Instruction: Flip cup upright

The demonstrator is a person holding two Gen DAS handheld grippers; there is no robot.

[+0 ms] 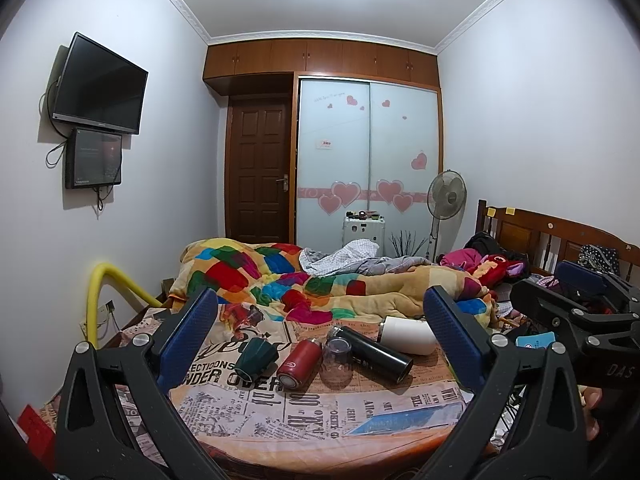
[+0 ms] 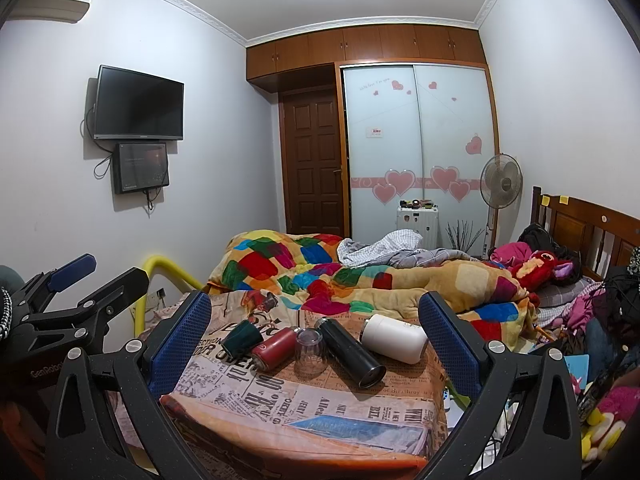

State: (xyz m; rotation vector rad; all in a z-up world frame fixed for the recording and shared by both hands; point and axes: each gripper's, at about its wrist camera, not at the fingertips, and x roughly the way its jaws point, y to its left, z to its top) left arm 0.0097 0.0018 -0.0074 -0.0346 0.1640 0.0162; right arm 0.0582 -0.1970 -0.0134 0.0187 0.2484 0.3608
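Clear cup [image 2: 311,351] stands upside down, axis vertical, on the bed among lying bottles [image 2: 352,353]. Both grippers [image 1: 320,338] [image 2: 316,336] hang back, fingers spread, empty; cup straight ahead, right looks slightly nearer.

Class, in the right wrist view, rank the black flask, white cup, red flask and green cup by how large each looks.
1. black flask, the longest.
2. white cup.
3. red flask and green cup: they look alike, and foreshortening leaves their order unsure.
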